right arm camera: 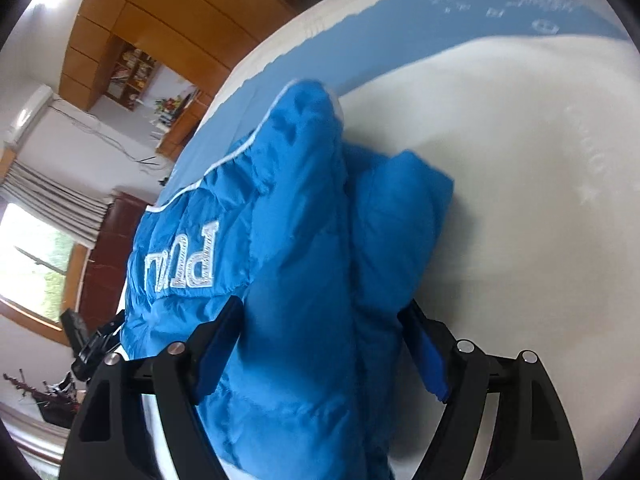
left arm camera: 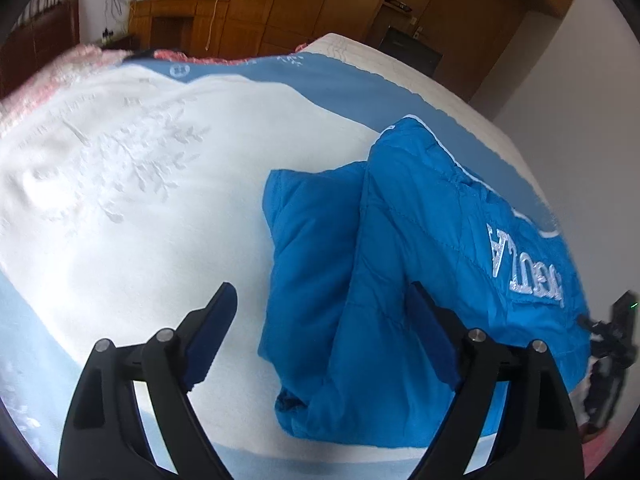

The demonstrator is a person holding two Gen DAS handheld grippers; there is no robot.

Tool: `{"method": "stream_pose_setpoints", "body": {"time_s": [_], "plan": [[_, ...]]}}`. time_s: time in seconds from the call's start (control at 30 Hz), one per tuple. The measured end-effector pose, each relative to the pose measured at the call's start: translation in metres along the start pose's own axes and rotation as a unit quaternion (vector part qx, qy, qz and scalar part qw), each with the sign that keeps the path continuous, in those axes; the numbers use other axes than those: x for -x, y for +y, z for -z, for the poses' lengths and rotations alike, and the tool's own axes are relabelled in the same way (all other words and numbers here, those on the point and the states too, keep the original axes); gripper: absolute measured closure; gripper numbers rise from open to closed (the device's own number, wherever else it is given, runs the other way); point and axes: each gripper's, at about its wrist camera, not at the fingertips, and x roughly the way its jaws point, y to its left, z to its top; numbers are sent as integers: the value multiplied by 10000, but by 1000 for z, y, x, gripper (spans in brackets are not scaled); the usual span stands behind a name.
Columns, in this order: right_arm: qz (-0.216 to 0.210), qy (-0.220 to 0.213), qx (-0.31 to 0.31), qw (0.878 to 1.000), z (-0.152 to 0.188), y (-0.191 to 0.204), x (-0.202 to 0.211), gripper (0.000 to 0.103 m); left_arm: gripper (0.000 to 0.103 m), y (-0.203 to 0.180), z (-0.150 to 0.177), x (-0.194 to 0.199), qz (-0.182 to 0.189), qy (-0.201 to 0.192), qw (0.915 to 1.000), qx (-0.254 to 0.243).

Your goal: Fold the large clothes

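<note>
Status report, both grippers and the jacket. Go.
Left gripper open, over jacket's edge. Right gripper open, fingers straddling blue jacket. Jacket bunched on bed. Nothing in the way.

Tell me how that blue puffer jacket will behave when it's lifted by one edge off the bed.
The blue puffer jacket will probably sag and unfold: it already lies in soft, slumped folds on the bed. Its quilted, puffy panels suggest it is light for its bulk. The smooth shell fabric may slip between the open fingers of the right gripper, so a thick bunch seems the safer bite.
</note>
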Motion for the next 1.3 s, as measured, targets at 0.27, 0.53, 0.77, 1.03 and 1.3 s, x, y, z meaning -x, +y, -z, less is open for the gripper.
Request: {"method": "stream_pose_setpoints", "body": {"time_s": [0.27,0.53,0.77,1.03,1.3], "plan": [[-513,-72,-6,9987,1,-12,-4,44,40,4,-1,-29,885,145,9944,565],[-1108,-32,-242,9935,4,-22,4,81,77,-15,1,-6,701,-148,9962,488],[-1320,-44,-373,9905,8,-19,25,85,82,-24,3,12,758,-335,9949,569],[-1256,12,-145,9920,33,-4,67,85,83,-45,22,54,716,-389,9963,264],[-1280,-105,588,9900,81,37,130,86,83,-67,57,118,869,-593,9943,-189]]}}
